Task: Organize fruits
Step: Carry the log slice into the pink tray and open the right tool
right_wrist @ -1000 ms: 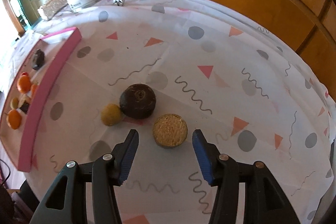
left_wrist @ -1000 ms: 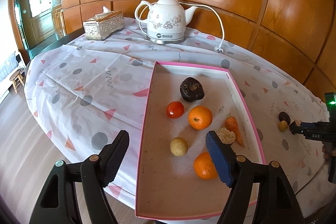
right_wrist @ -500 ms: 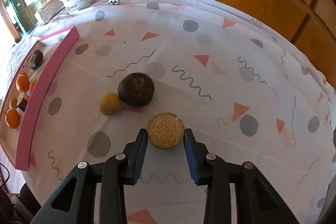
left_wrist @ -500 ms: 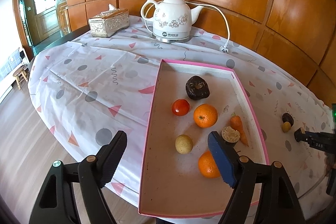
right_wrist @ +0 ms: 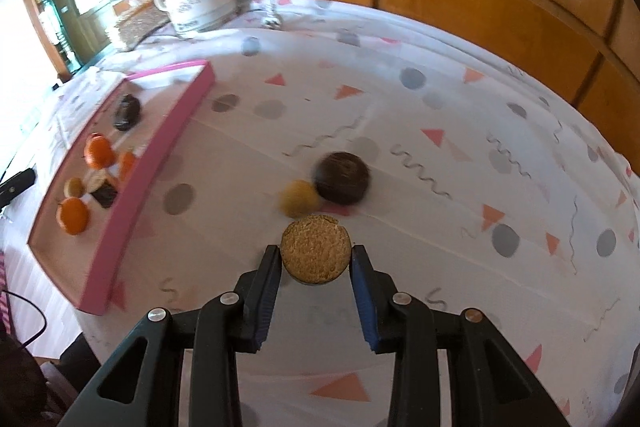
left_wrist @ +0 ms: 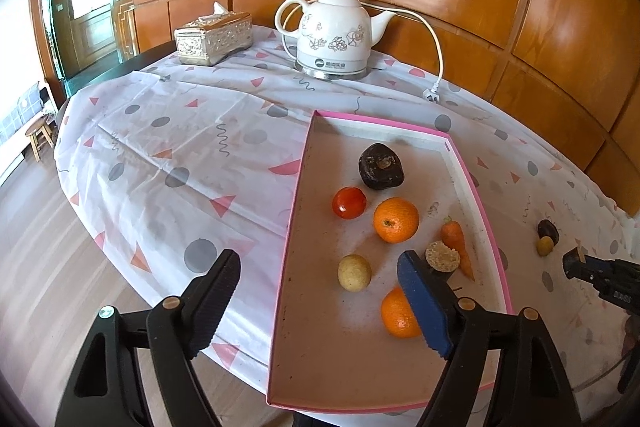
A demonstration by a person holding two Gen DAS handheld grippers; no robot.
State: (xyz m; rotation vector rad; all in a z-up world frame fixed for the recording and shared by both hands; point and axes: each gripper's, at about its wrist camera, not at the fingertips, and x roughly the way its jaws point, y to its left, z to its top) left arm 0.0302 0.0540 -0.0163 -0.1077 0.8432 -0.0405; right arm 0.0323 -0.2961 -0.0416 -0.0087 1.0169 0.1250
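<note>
My right gripper (right_wrist: 316, 259) is shut on a round tan rough-skinned fruit (right_wrist: 315, 249) and holds it above the tablecloth. Just beyond it lie a dark brown round fruit (right_wrist: 341, 177) and a small yellow fruit (right_wrist: 299, 198). The pink-rimmed tray (left_wrist: 496, 247) holds two oranges (left_wrist: 396, 219), a red tomato (left_wrist: 349, 202), a dark fruit (left_wrist: 380, 166), a yellow fruit (left_wrist: 354, 272), a carrot (left_wrist: 456, 241) and a tan halved fruit (left_wrist: 442, 255). My left gripper (left_wrist: 320, 297) is open and empty over the tray's near left edge. The tray also shows in the right wrist view (right_wrist: 132, 179).
A white electric kettle (left_wrist: 334, 35) with cord and plug (left_wrist: 432, 95) stands at the back of the table. A silver tissue box (left_wrist: 214, 37) sits to its left. Wood panelling runs behind. The table's left edge drops to the floor and a stool (left_wrist: 38, 135).
My right gripper closed on the tan fruit and lifted it, swinging left toward the tray. My left gripper drew back slightly and stayed open.
</note>
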